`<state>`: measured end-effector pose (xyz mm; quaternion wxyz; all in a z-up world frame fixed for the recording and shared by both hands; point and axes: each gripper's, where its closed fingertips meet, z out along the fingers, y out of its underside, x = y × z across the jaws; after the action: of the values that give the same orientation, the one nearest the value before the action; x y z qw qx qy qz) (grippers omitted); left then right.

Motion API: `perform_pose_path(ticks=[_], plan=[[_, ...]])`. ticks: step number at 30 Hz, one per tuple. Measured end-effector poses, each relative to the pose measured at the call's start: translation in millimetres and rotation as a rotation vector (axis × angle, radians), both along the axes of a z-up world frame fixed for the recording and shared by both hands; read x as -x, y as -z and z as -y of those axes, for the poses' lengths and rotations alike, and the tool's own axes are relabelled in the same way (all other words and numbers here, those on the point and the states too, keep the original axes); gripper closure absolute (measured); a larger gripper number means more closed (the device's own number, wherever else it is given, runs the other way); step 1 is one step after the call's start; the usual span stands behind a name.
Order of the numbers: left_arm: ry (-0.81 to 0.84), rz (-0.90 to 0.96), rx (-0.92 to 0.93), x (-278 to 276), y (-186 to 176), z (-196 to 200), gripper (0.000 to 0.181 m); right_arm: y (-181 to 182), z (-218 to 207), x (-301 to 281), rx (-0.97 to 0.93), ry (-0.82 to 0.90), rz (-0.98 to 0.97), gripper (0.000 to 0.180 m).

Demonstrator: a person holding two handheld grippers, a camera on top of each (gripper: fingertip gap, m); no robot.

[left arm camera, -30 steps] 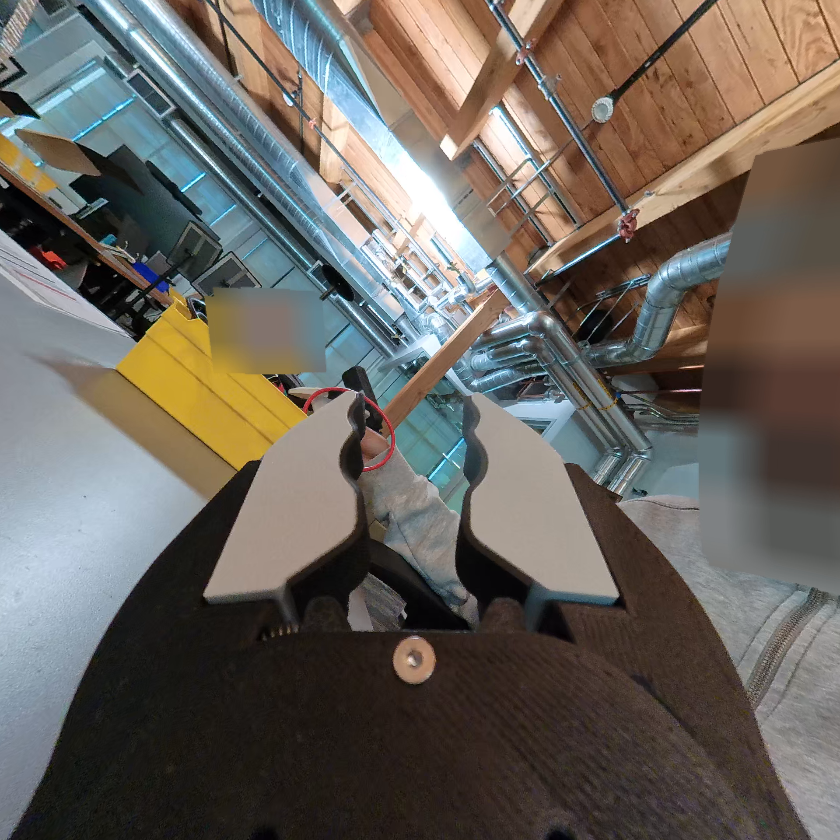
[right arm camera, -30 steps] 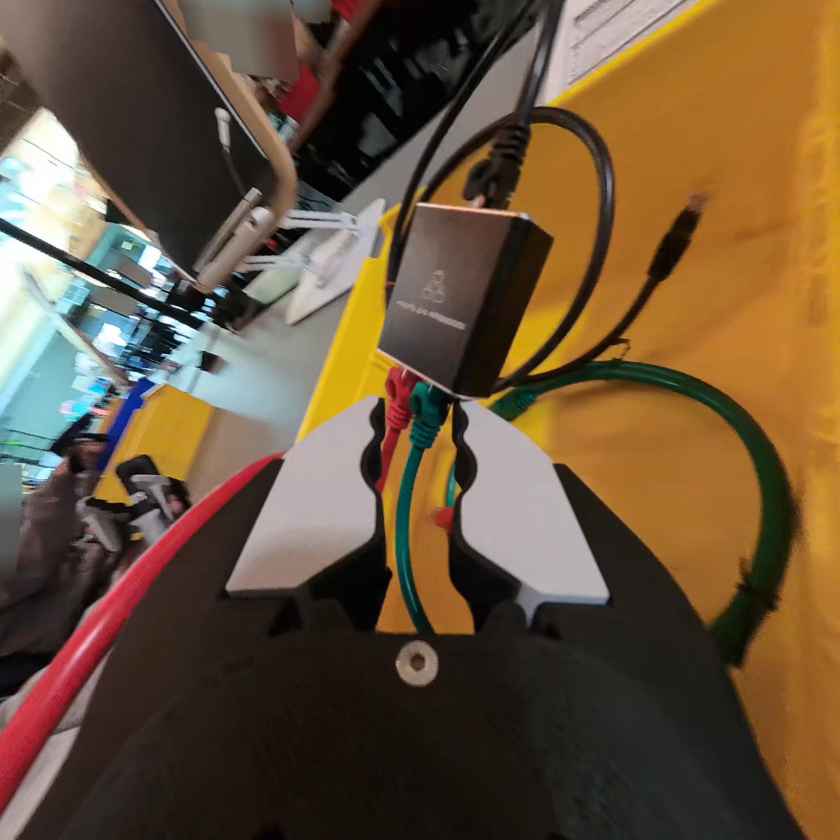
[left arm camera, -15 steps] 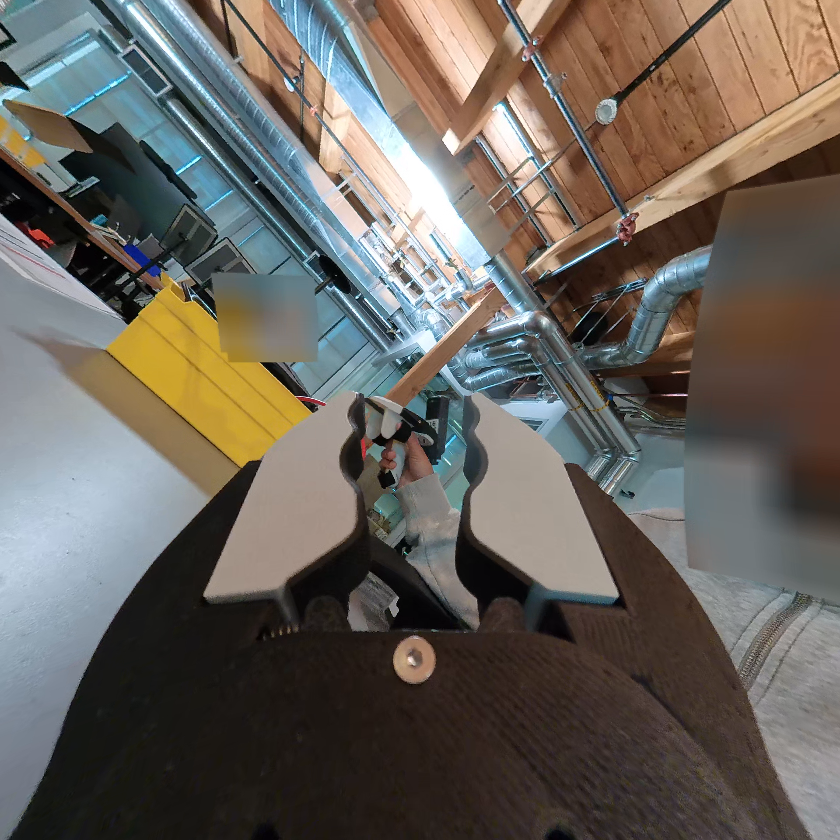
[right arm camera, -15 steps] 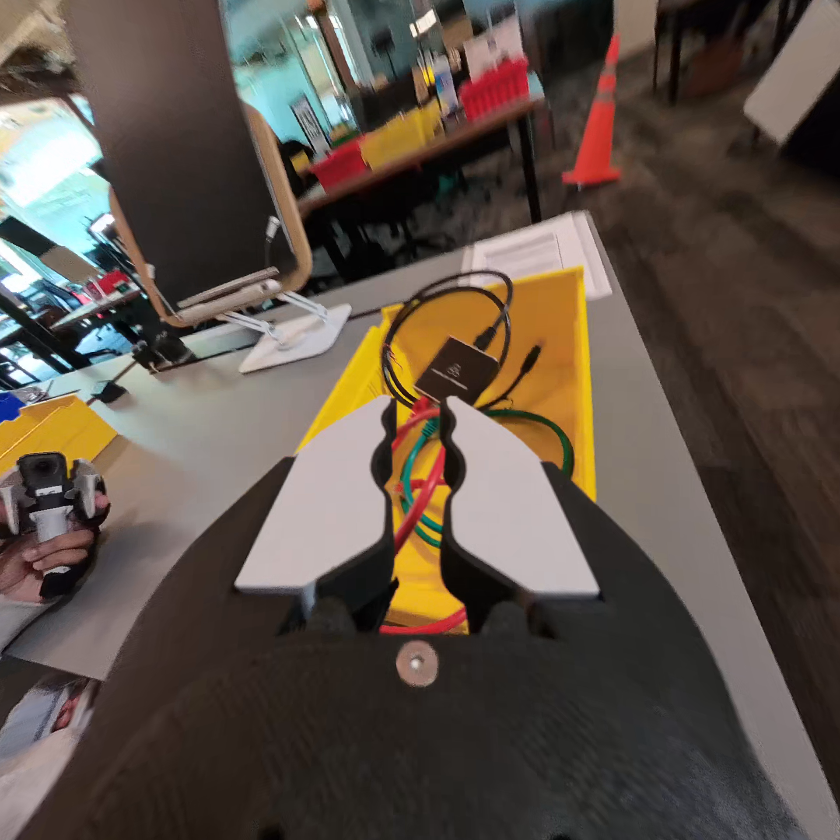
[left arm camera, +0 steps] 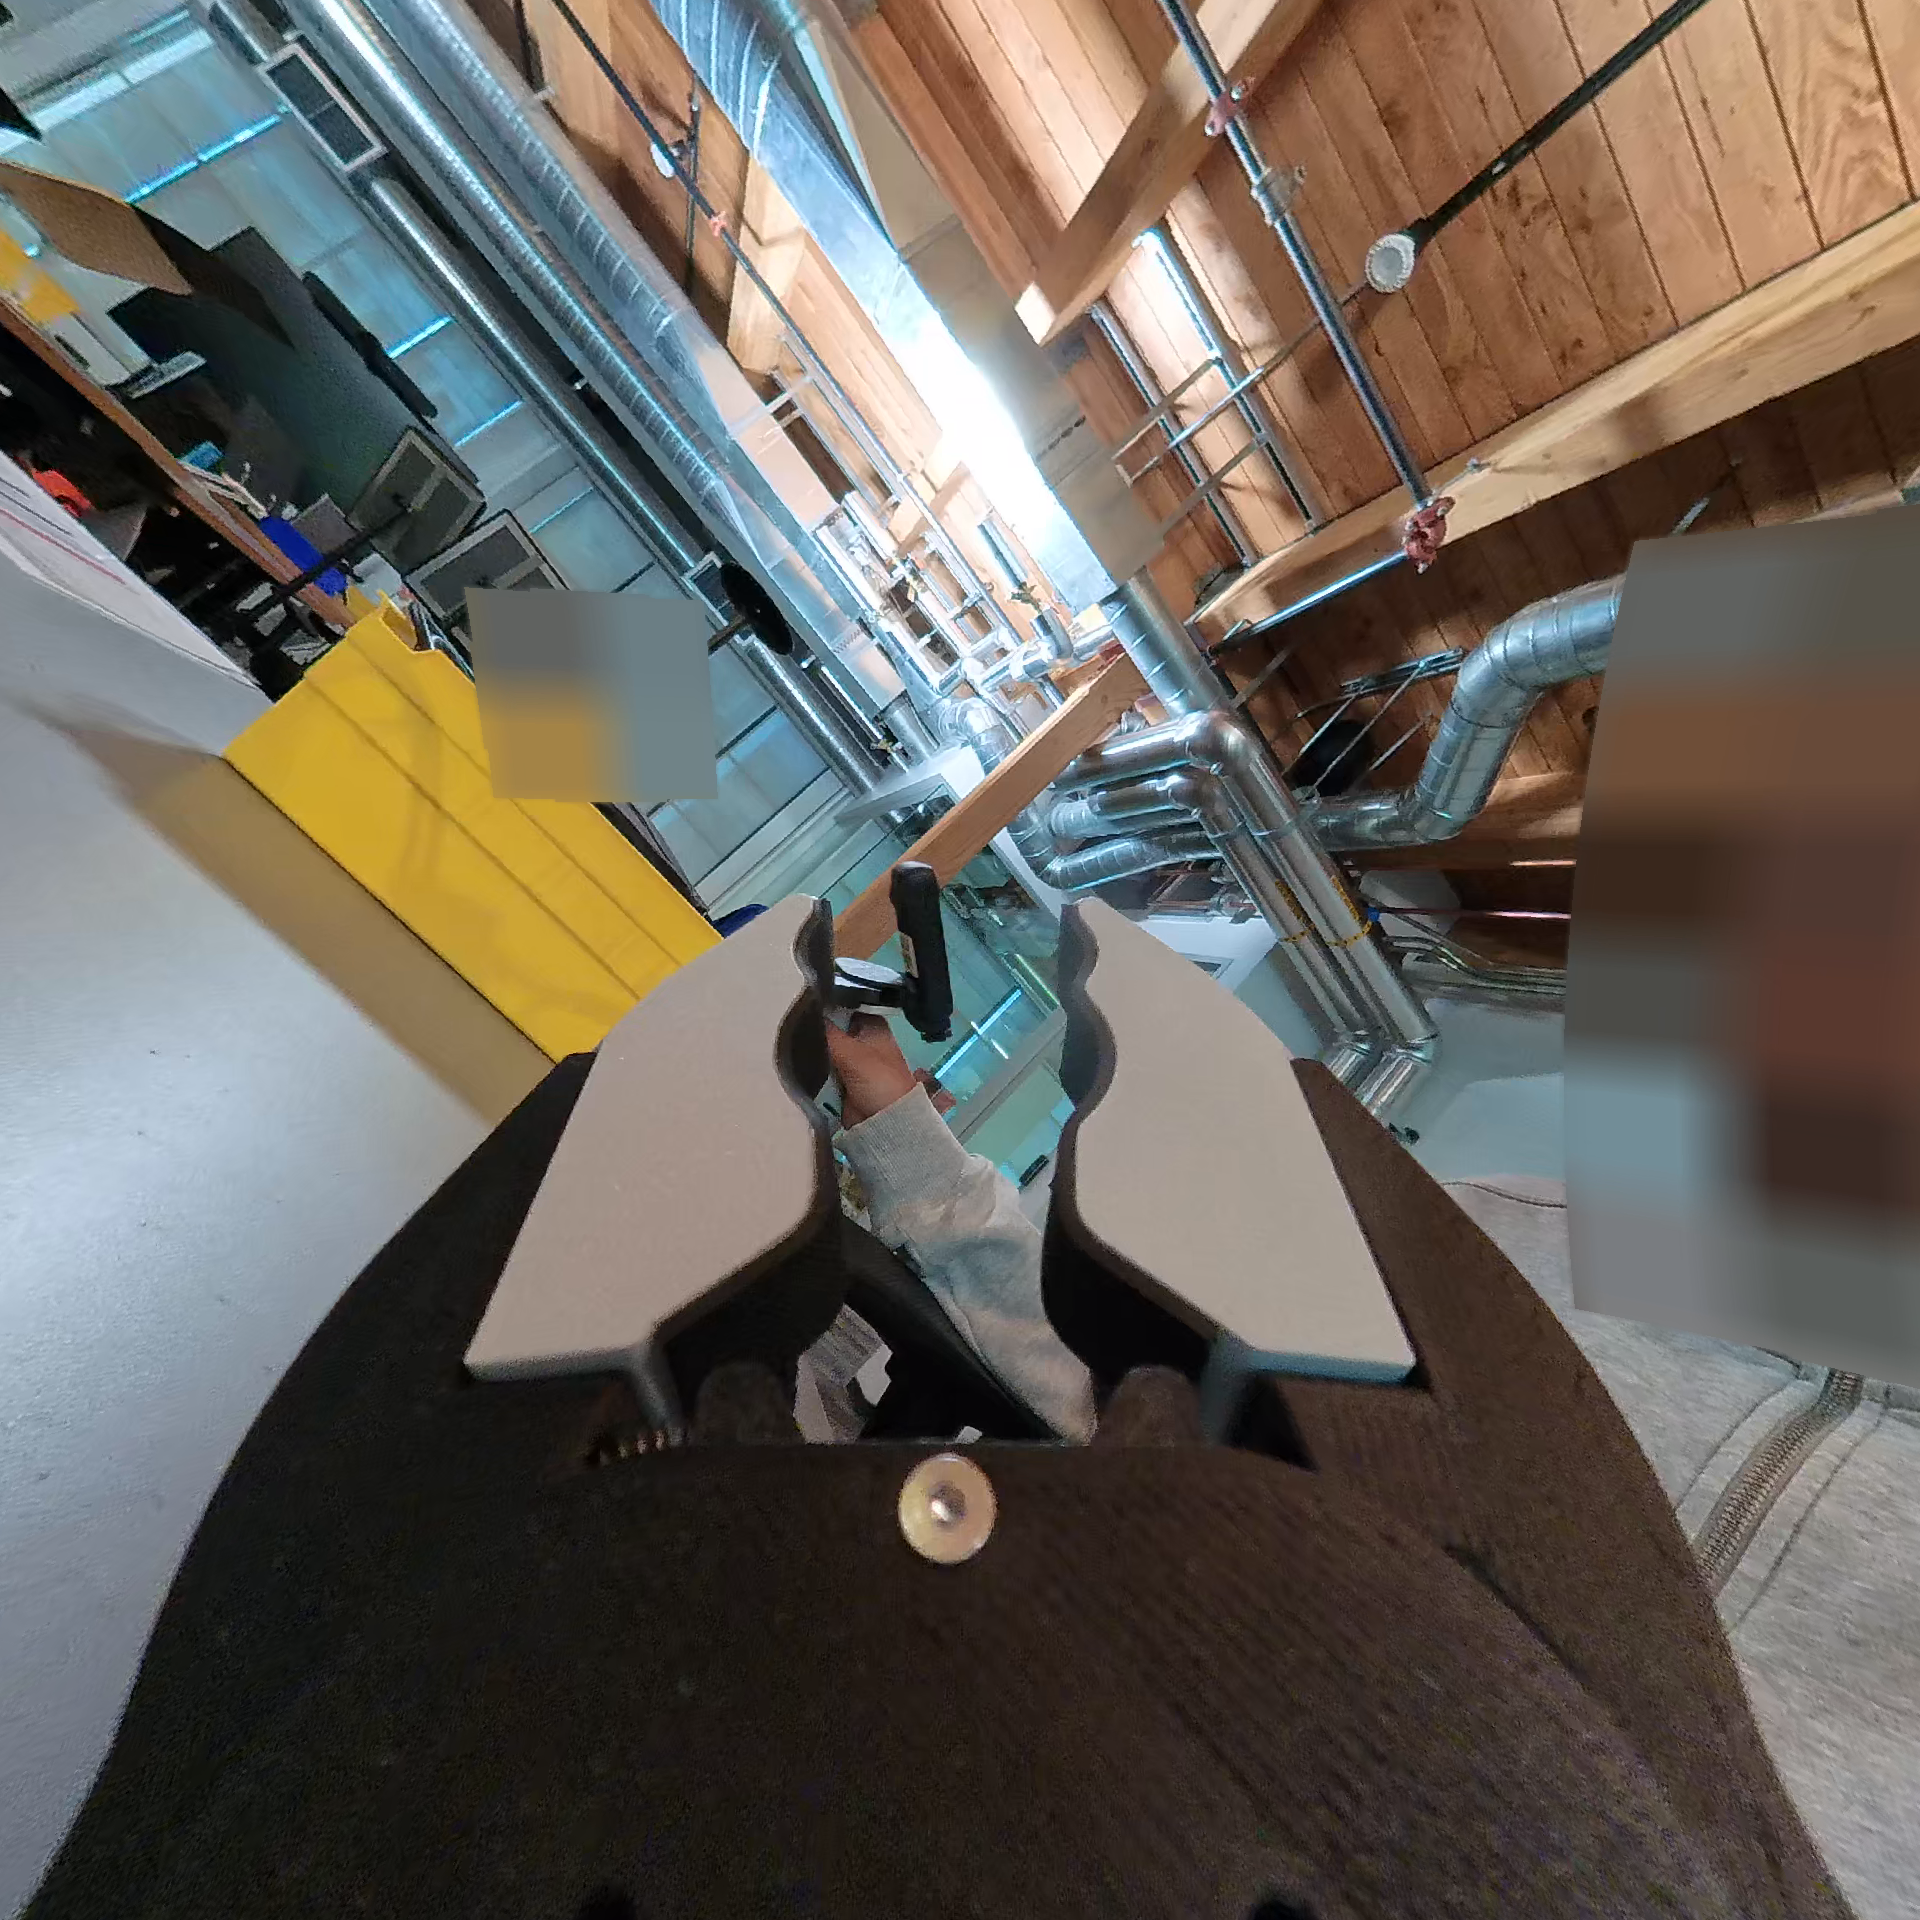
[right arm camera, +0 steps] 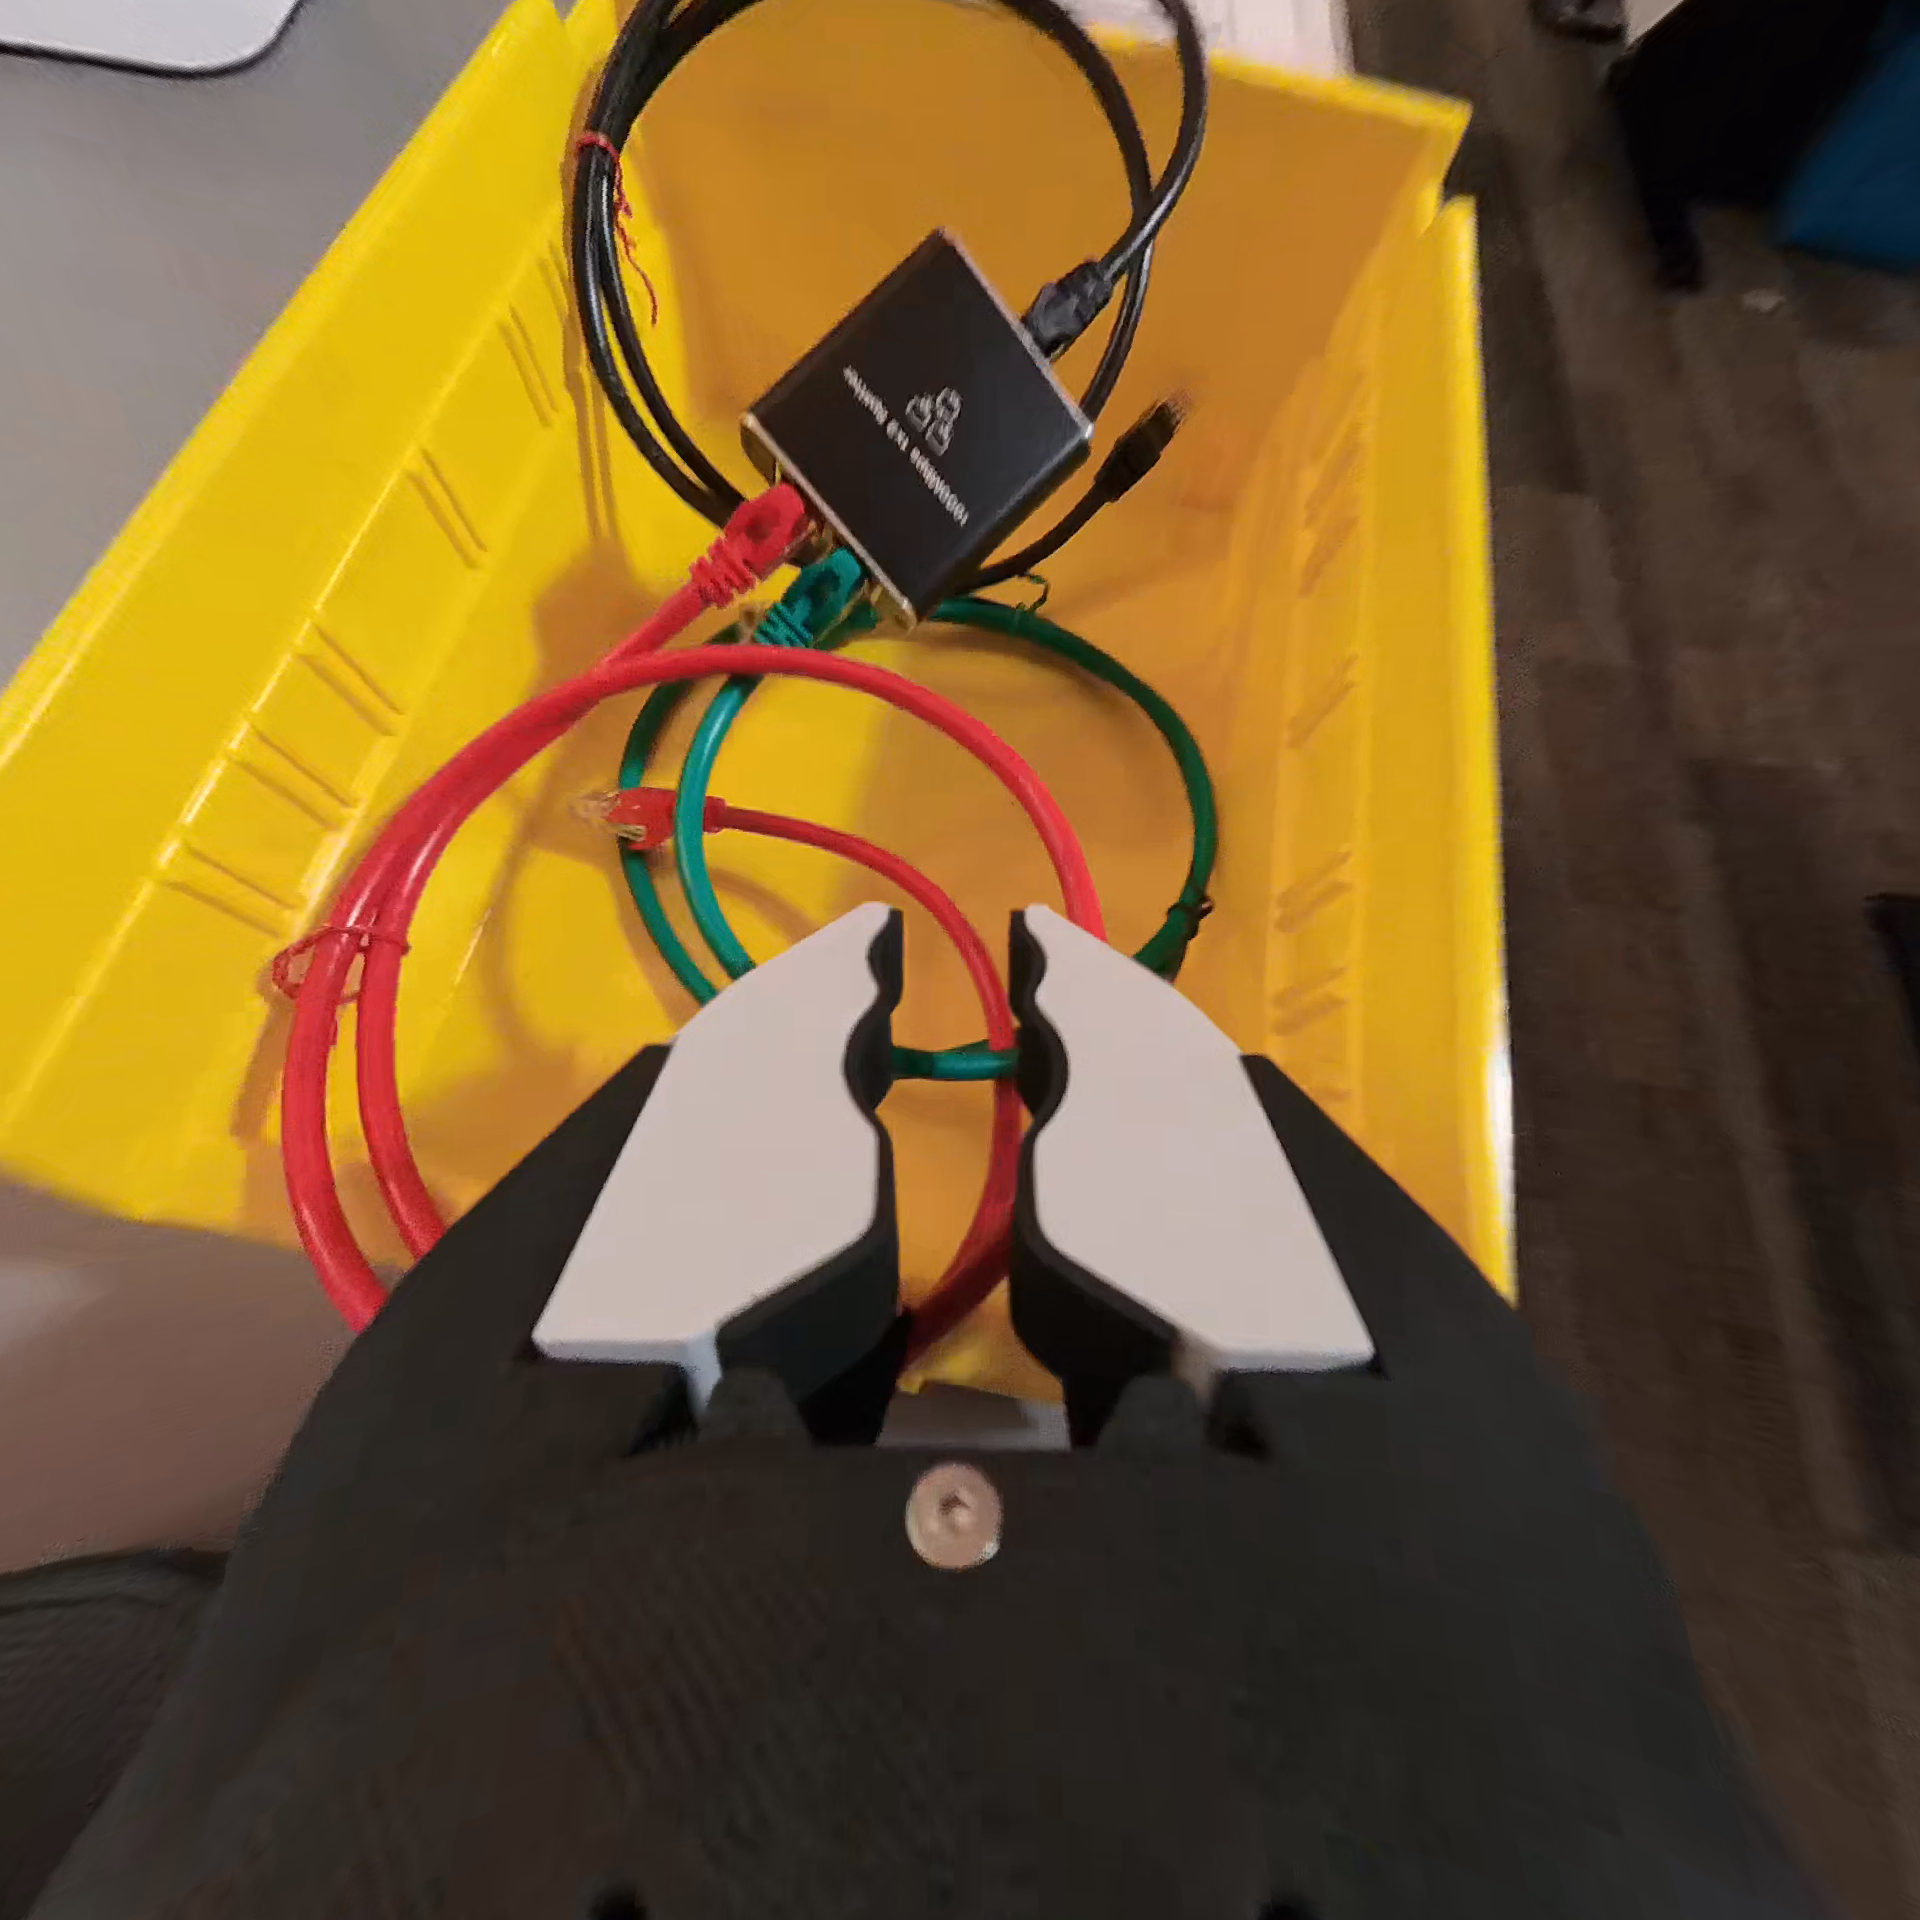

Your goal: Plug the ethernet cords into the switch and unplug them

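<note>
The small black box-shaped switch [right arm camera: 920,431] lies inside the yellow plastic bin [right arm camera: 312,644]. A red ethernet cord [right arm camera: 665,665] and a green ethernet cord [right arm camera: 727,748] are both seated in its near face; each cord's loop lies on the bin floor, and the red cord's free plug [right arm camera: 623,816] rests apart from the switch. A black cable [right arm camera: 1143,135] enters the far face.

One second ago the right gripper [right arm camera: 954,935] sat close against the plugged connectors; it now stands well back above the bin, fingers slightly parted, holding nothing. Judged status: plugging complete, unplugging pending.

The left gripper [left arm camera: 940,920] points at the wooden ceiling [left arm camera: 1455,208], open and empty.
</note>
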<state>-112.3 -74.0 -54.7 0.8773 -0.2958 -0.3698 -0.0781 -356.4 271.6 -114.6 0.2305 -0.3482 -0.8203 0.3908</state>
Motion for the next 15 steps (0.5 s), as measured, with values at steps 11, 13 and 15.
perform_pose_path(ticks=[11, 13, 15], plan=[[0.006, 0.012, -0.027, 2, 3, 2, 0.139, -72, -82, 26, 0.295, 0.302, -0.360, 0.122], [0.009, 0.013, -0.025, 3, 3, 1, 0.139, -54, -93, 32, 0.340, 0.340, -0.250, 0.123], [0.009, 0.013, -0.025, 3, 3, 0, 0.139, -38, -100, 35, 0.394, 0.352, -0.163, 0.130]])
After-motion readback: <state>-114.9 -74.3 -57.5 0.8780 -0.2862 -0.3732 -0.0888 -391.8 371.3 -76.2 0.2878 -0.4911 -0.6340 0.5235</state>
